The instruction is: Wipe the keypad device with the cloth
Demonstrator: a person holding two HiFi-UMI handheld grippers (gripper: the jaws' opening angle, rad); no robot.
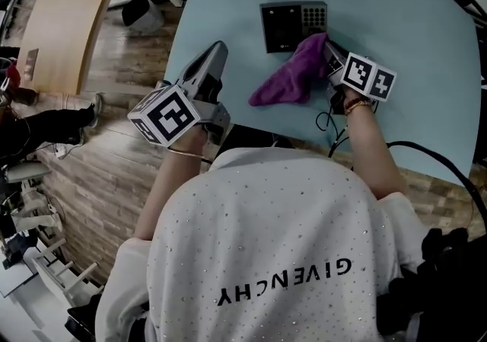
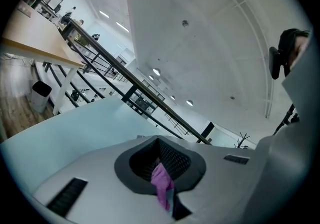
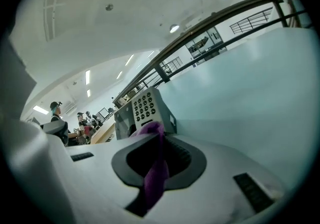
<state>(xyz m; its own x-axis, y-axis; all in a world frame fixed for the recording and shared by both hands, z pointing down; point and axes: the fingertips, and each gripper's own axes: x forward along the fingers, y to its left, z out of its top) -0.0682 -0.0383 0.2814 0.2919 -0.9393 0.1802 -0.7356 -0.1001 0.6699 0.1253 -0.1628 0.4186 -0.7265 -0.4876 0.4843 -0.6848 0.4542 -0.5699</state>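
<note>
The black keypad device [image 1: 293,26] lies flat on the light blue table [image 1: 426,66], towards its far side. A purple cloth [image 1: 293,74] droops from my right gripper [image 1: 329,47], which is shut on it right at the device's near right corner. In the right gripper view the cloth [image 3: 155,173] runs down through the closed jaws of that gripper [image 3: 157,140], and the keypad device [image 3: 145,108] stands just beyond them. My left gripper [image 1: 217,59] hovers over the table's left edge, apart from the cloth. Its jaws are together in the left gripper view [image 2: 160,168], with a small purple strip in the slot.
A black cable [image 1: 335,123] curls on the table near my right wrist. A wooden desk [image 1: 68,20] and a dark bin [image 1: 141,9] stand on the plank floor to the left. Railings [image 2: 125,83] run behind the table. People sit far off [image 3: 55,113].
</note>
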